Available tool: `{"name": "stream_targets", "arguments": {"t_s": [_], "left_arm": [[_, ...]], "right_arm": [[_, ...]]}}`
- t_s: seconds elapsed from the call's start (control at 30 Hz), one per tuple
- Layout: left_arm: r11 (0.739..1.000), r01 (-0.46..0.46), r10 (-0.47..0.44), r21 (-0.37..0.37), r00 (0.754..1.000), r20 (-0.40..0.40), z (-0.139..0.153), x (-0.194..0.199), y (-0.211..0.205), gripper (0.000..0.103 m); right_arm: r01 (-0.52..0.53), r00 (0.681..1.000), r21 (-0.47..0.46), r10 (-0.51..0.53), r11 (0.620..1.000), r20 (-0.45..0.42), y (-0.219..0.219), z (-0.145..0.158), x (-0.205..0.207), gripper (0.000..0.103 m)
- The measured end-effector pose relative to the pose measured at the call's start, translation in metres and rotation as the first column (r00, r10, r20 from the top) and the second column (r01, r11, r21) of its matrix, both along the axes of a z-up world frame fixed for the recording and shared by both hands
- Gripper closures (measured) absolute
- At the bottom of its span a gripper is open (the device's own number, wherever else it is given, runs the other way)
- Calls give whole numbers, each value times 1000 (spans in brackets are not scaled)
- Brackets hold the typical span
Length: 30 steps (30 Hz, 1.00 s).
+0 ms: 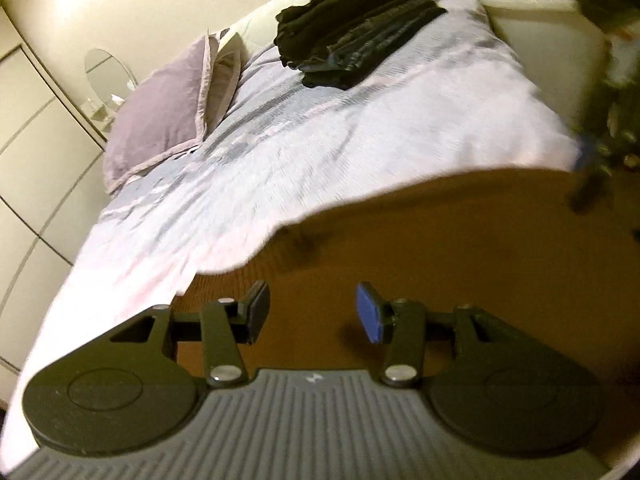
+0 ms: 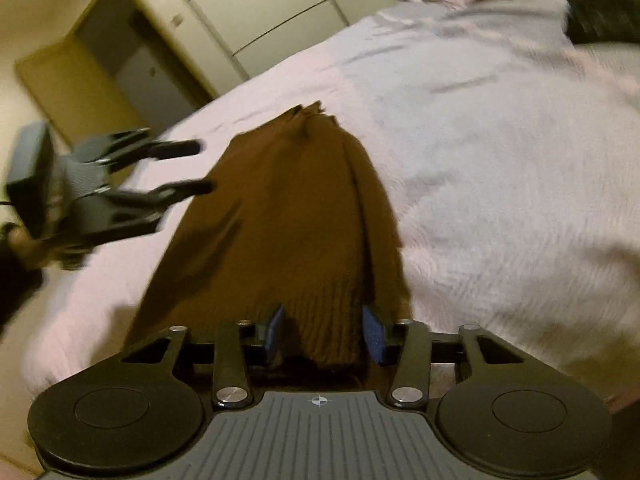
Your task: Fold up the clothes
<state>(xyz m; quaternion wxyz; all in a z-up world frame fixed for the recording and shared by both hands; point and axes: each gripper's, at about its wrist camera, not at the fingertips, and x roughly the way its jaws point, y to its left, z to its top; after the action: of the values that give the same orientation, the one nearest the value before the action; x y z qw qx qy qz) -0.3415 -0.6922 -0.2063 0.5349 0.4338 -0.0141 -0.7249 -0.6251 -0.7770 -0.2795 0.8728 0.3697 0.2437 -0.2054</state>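
Observation:
A brown knit garment (image 2: 280, 208) lies spread on the pale bedcover (image 2: 480, 140), its far end narrowing to a point. My right gripper (image 2: 324, 334) is shut on the garment's ribbed near edge, which bunches up between the blue pads. In the left wrist view the same brown garment (image 1: 440, 248) fills the lower right. My left gripper (image 1: 312, 312) hangs above it, open, with nothing between its fingers. In the right wrist view the left gripper (image 2: 204, 166) shows blurred beside the garment's left edge. The right gripper itself is a dark blur at the left wrist view's right edge.
A stack of dark folded clothes (image 1: 352, 28) sits at the far end of the bed. Lilac pillows (image 1: 160, 112) lie at the head, with a round mirror (image 1: 108, 70) behind them. White wardrobe doors (image 2: 280, 12) and a doorway (image 2: 120, 64) line the wall.

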Motion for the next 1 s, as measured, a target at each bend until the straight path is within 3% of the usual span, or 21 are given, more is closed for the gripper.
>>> {"name": "stream_targets", "arguments": {"t_s": [0.17,0.27,0.3,0.33,0.37,0.5,0.57,0.7,0.9,1.0], "left_arm": [[996,36,-32,80,998,-53,-15,8,-75,59],[987,46,-26,154,991,-130,-28,14,-103,61],[982,52,-23,179,987,-161,-32,17,-110,69],[983,55,-25,172,985,-169,-32,18,-110,94],[985,57,-27,166,984,-178,-31,18,-110,103],[994,51,-31,92,976,-215,-17,23,-103,103],[994,49,-28,102,979,-202,-23,18,-106,103],[992,35,-15,118,986,-166,-38,8,-115,103],[994,-15,28,107,992,-124,-38,9,-113,100],[994,-48,62,101,988,-138,-27,14,-102,96]], "right_arm": [[-1,1000,-27,2,1000,17,7,5,-6,93],[0,1000,-26,0,1000,7,5,4,-7,93],[-1,1000,-26,1,1000,2,3,2,-7,93],[-2,1000,-25,2,1000,-3,1,0,-7,93],[-7,1000,-22,7,1000,-6,0,-1,-7,93],[-10,999,-63,13,998,38,-3,17,-19,96],[-1,998,-99,6,995,57,-4,28,-30,96],[1,1000,-77,-1,997,-4,-8,4,-30,96],[2,1000,-29,-2,1000,-7,-9,-6,-33,95],[-1,1000,-26,0,1000,-17,-9,-8,-37,92]]}}
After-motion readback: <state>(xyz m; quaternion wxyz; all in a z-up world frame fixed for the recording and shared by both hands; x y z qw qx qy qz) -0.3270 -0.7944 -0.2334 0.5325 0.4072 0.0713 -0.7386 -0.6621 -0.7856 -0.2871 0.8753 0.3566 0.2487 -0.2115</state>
